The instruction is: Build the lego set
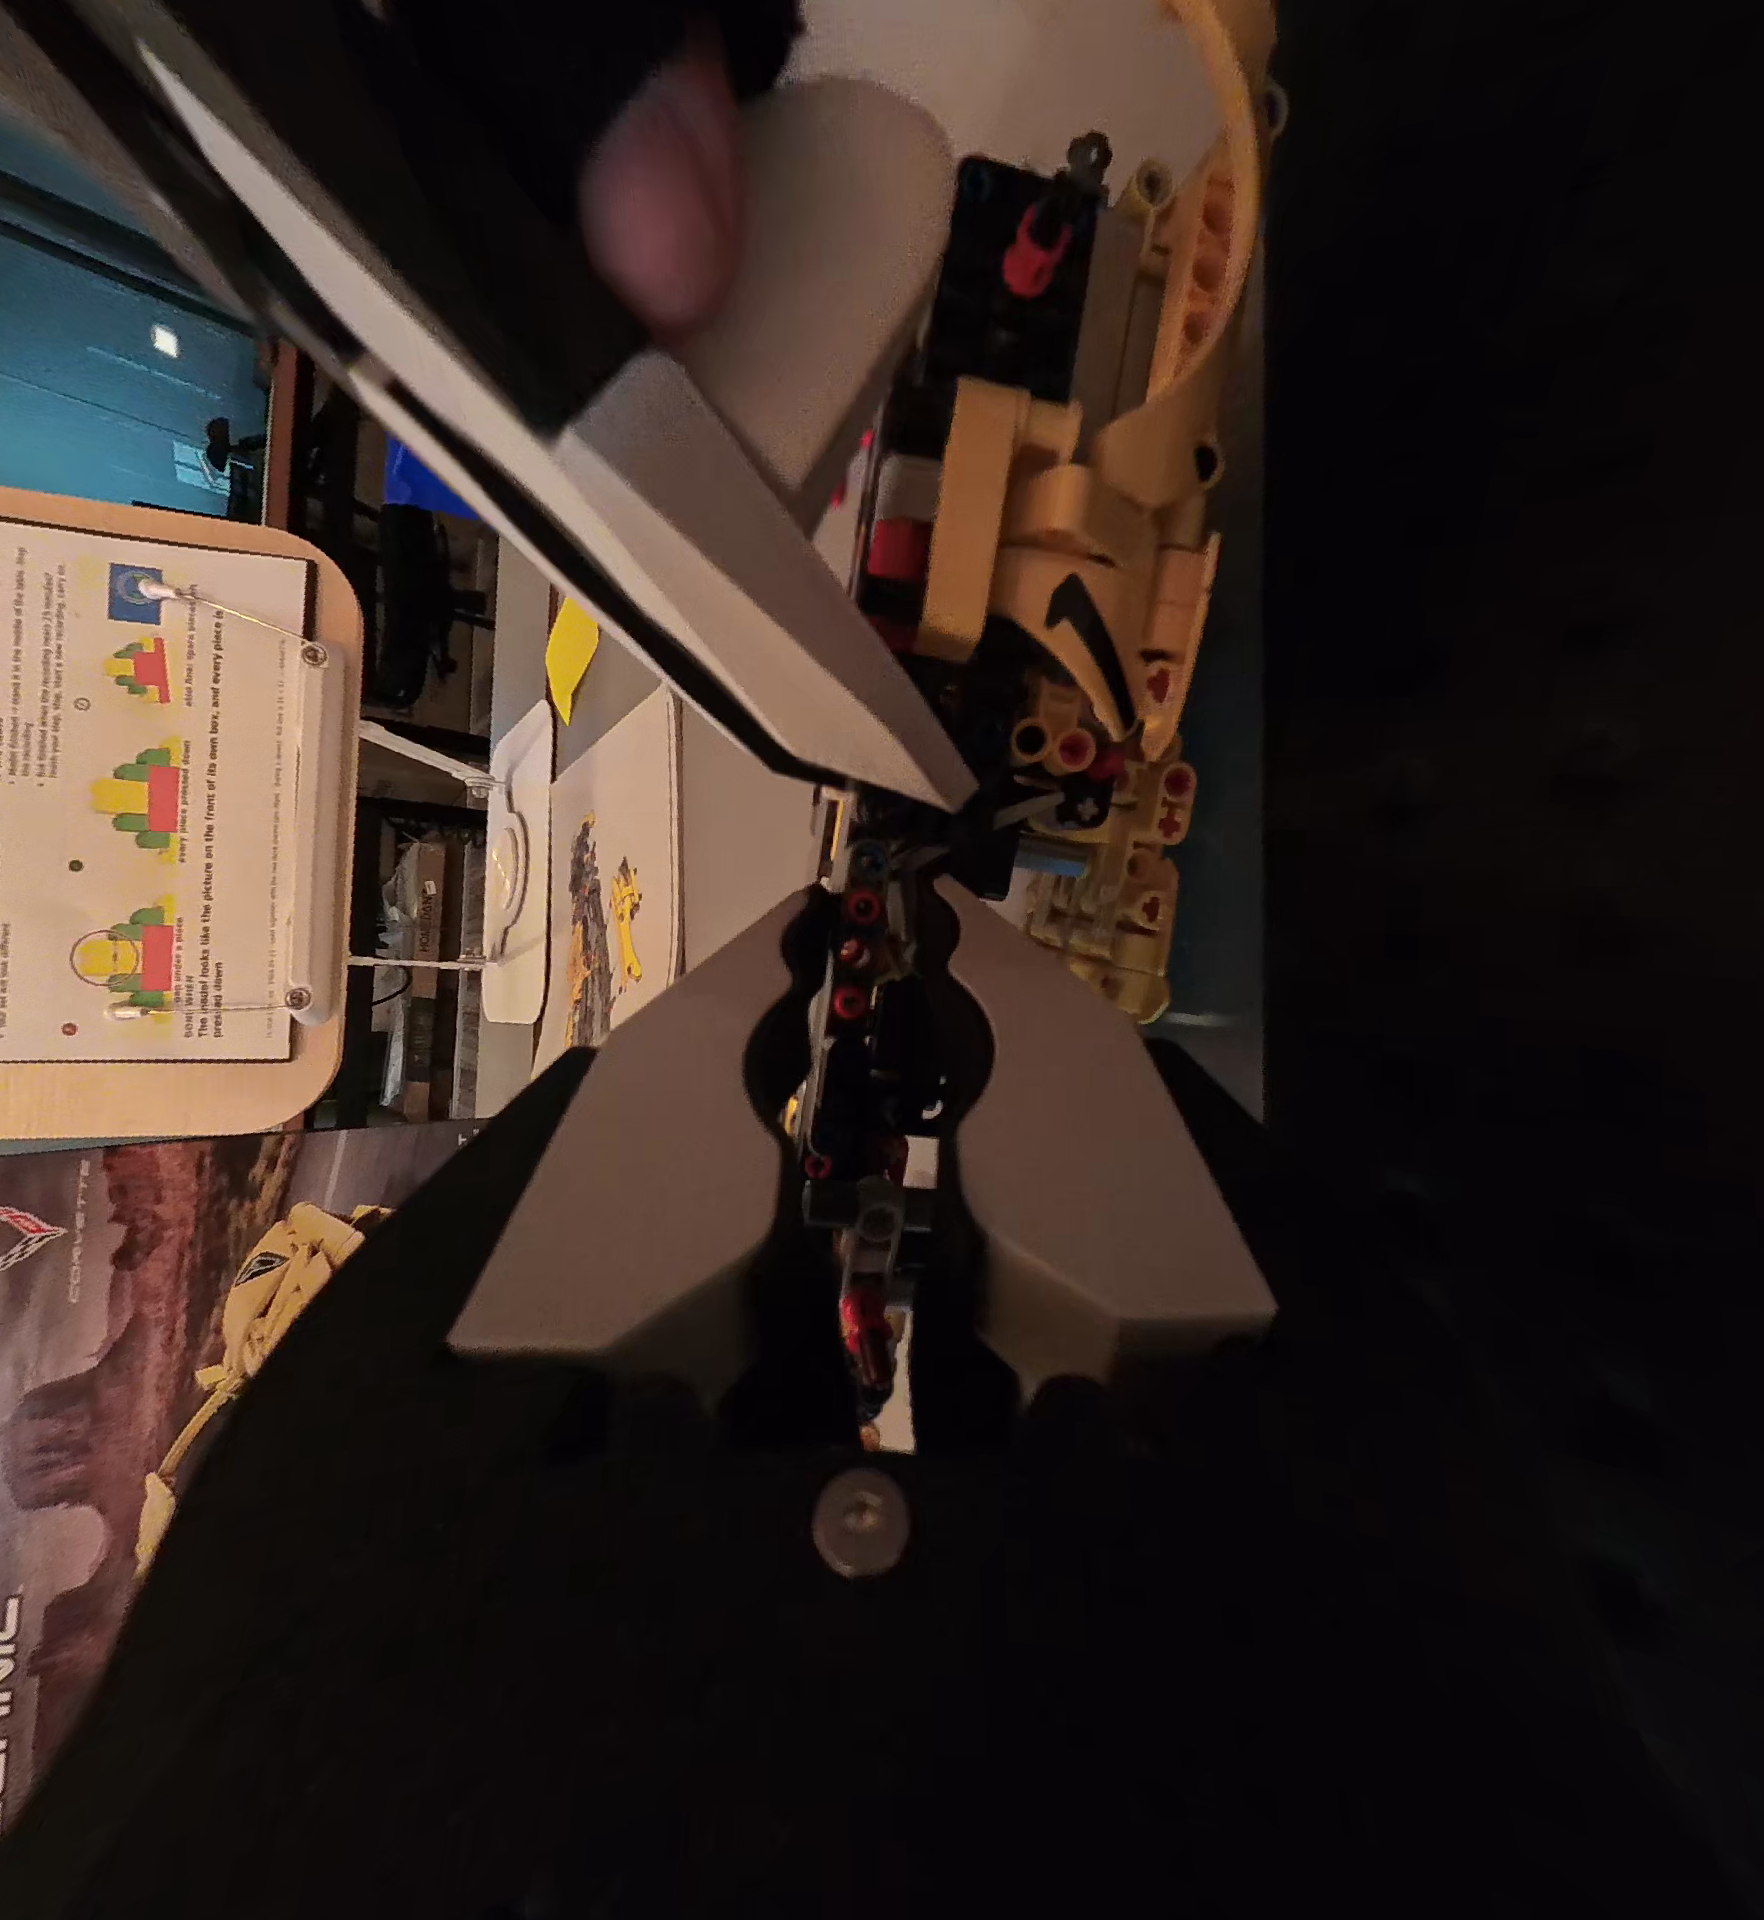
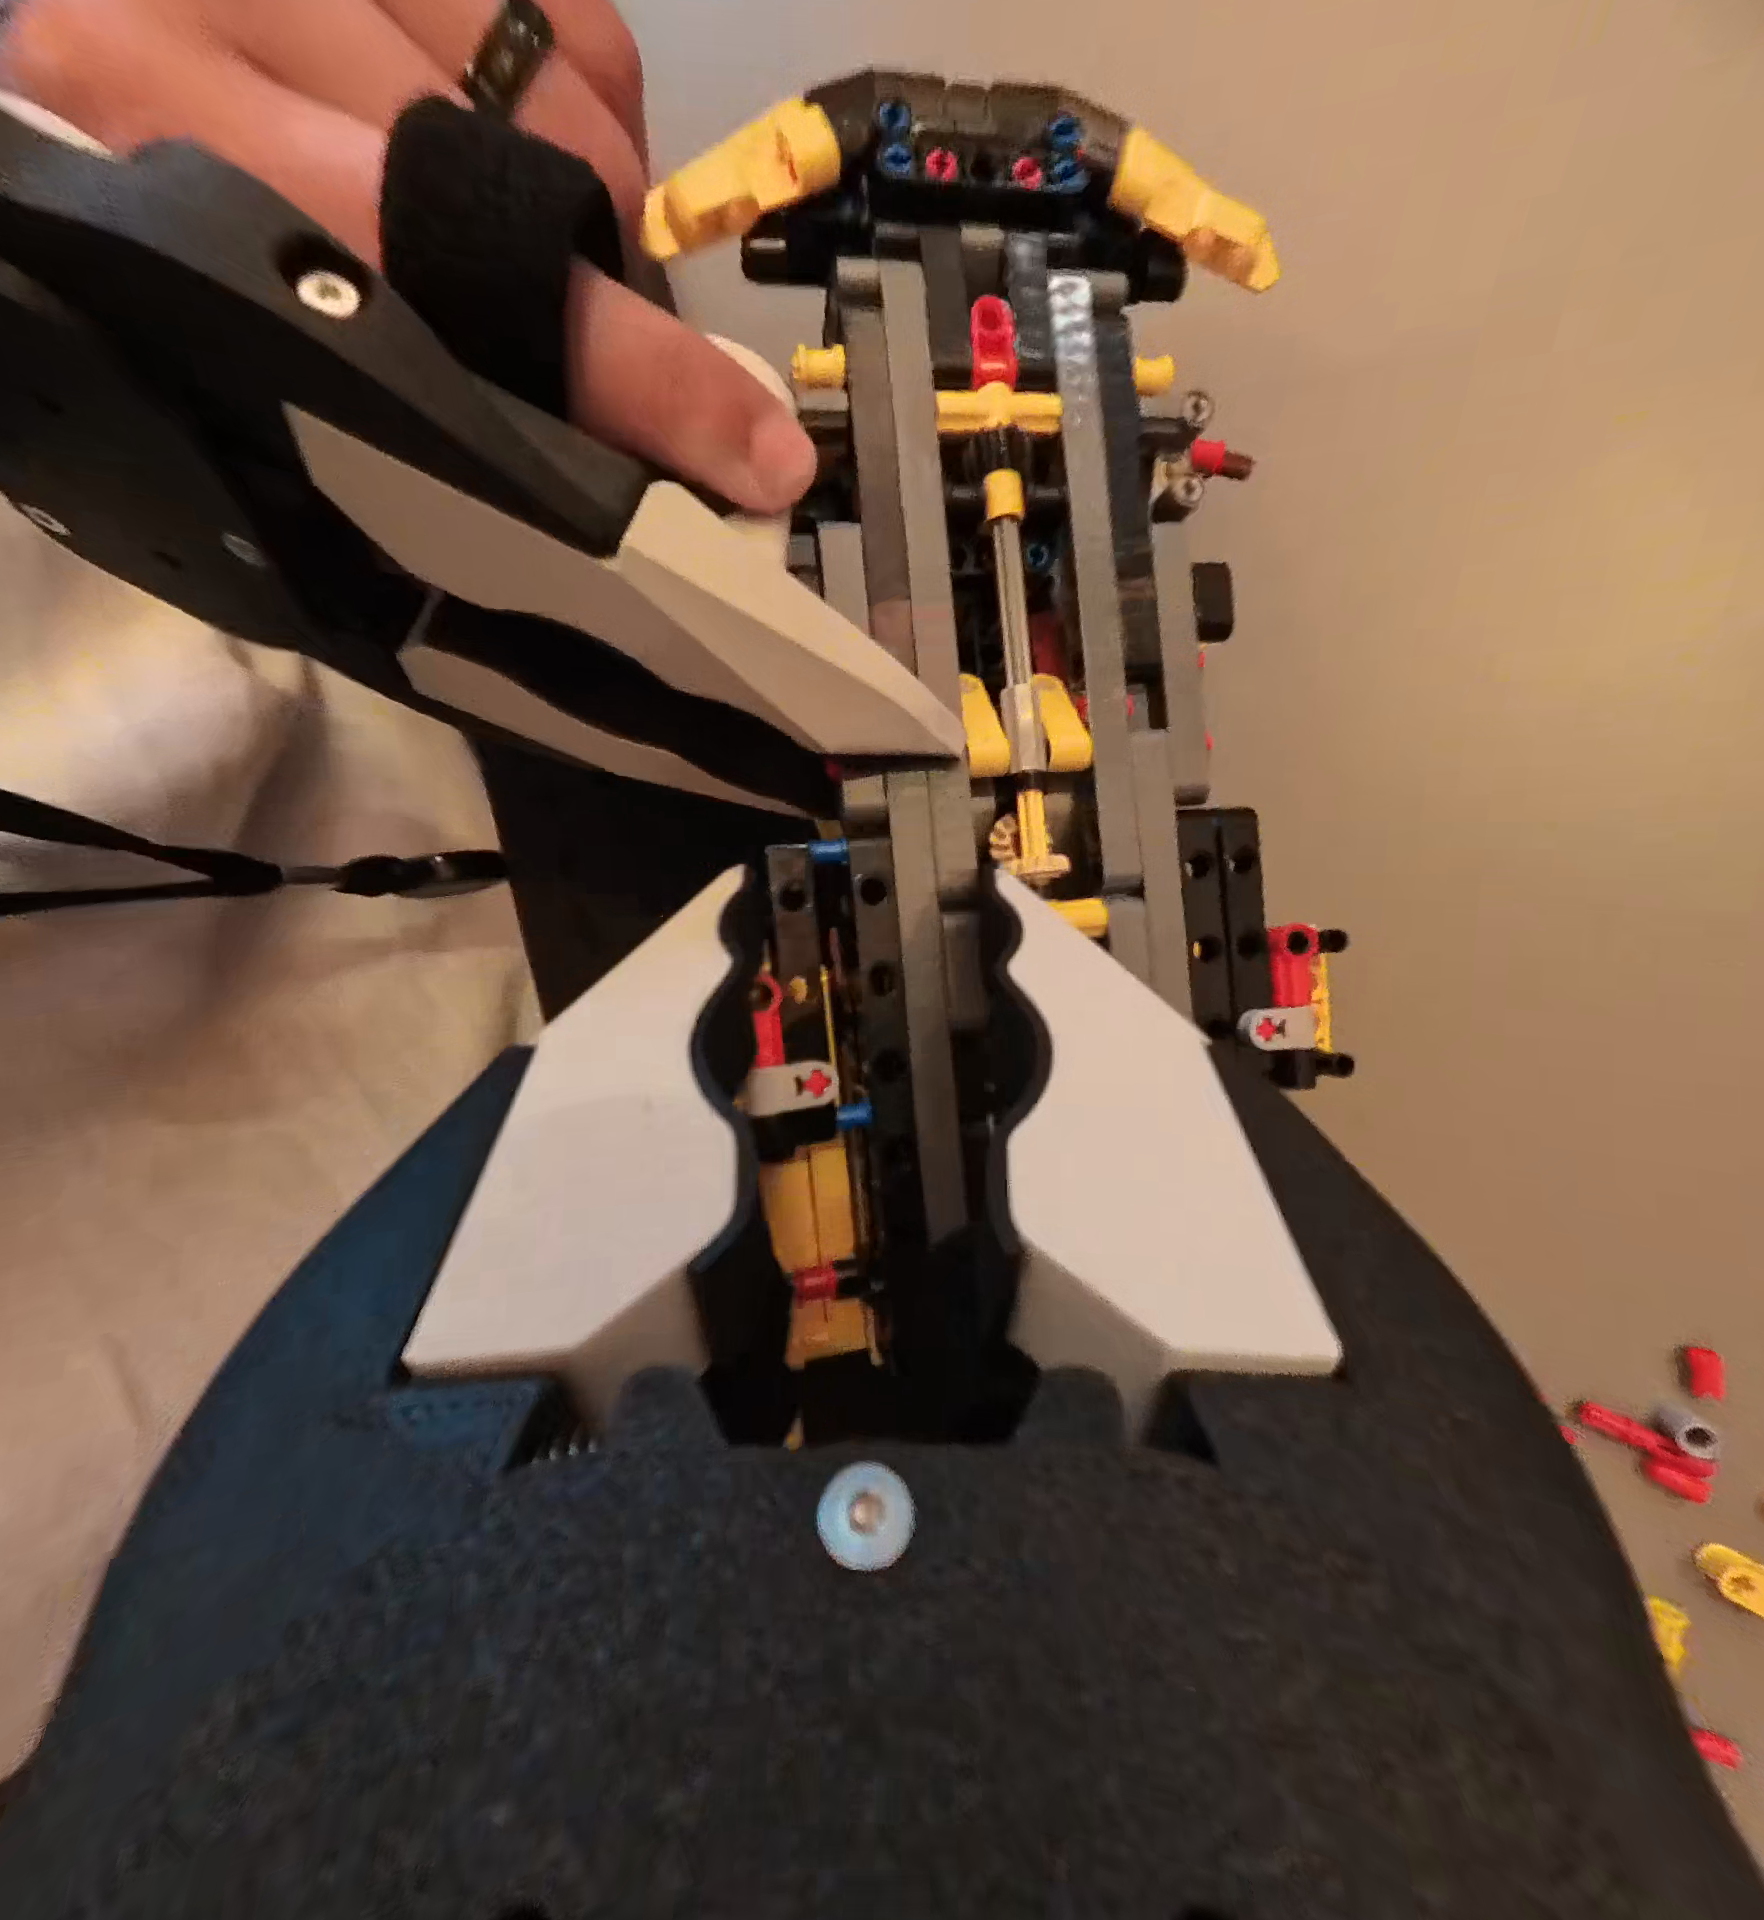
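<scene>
A: Start at the right gripper (image 2: 873, 899). What are its grey fingers (image 2: 608, 1143) doing?

B: They are clenched on the lego model (image 2: 1003, 582), pinching the near end of its dark grey and black beam frame. The model stands up and away from that grip, off the table (image 2: 1532, 520), with yellow curved pieces at its far end.

A: And the left gripper (image 2: 888, 769)?

B: It comes in from the left in that view, a person's hand (image 2: 504, 312) strapped to it. Its tips meet the same dark beam just beyond the right gripper's fingers. They look drawn close together, but whether they truly grasp the beam, I cannot tell.

A: Does the left wrist view settle it?

B: No. It is dark and turned sideways; the left gripper (image 1: 883, 894) sits tight round the model's (image 1: 1065, 623) thin edge, and the other gripper's grey tip crosses in front.

A: Anything farther out?

B: Loose red and yellow pieces (image 2: 1688, 1455) lie on the table at the right. In the left wrist view, an instruction card (image 1: 130, 790) on a stand and the set's box (image 1: 78, 1403) stand behind.
</scene>
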Available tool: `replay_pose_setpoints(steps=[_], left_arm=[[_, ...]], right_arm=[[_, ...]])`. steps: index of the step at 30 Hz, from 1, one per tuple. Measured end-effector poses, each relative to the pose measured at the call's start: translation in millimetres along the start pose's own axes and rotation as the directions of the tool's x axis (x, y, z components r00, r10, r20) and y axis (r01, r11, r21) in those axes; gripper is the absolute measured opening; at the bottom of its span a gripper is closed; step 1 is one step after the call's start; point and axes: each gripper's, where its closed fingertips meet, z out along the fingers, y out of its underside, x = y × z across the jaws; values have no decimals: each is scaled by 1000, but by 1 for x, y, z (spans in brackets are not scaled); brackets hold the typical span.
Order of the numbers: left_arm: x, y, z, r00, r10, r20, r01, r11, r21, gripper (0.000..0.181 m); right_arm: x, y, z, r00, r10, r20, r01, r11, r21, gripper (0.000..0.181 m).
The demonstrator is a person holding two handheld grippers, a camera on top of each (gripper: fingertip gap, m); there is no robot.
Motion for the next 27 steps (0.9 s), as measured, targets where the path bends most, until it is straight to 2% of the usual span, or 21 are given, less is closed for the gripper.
replay_pose_setpoints(steps=[8, 16, 21, 25, 27], left_arm=[[0, -1, 0, 1000, 1, 11, -1, 1000, -6, 14], [-1, 0, 1, 999, 37, 40, -36, 999, -25, 13], [-1, 0, 2, 1000, 12, 21, -12, 1000, 1, 14], [-1, -2, 2, 1000, 13, 22, -13, 1000, -6, 13], [0, -5, 2, 1000, 0, 13, 0, 1000, 1, 13]], right_arm=[[0, 1, 1, 1000, 1, -2, -1, 998, -68, 39], [2, 0, 1, 999, 36, 10, -36, 998, -50, 38], [3, -1, 0, 996, 80, 43, -78, 996, -32, 39], [3, 1, 0, 997, 75, 34, -74, 996, -56, 39], [3, 4, 1, 1000, 8, -19, -10, 994, -107, 39]])
